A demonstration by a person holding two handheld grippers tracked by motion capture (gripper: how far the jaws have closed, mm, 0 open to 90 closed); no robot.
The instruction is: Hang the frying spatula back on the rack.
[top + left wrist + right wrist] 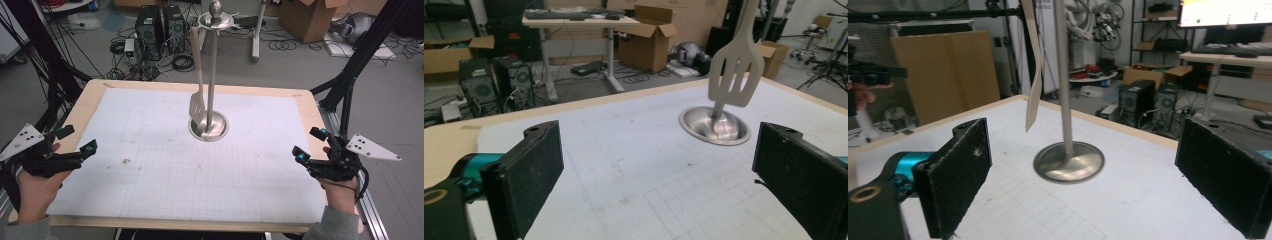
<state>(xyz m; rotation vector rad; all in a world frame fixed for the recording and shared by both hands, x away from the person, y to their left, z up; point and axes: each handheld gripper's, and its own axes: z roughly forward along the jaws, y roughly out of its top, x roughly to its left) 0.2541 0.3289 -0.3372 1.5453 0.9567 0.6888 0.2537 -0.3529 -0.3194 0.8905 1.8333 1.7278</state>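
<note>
Spatula hangs from the metal stand at frame centre; left tongs and right tongs gape wide, empty, above the tabletop.

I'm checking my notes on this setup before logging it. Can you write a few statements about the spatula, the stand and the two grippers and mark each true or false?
1. The spatula hangs from the top of the metal stand. True.
2. The spatula's head rests flat on the white mat. False: the head hangs above the stand's round base, as the left gripper view shows.
3. The left gripper is shut on the spatula. False: its jaws stand wide apart with nothing between them, near the table's left edge.
4. The right gripper is open and holds nothing. True.
5. The stand sits toward the far middle of the mat. True.
</note>
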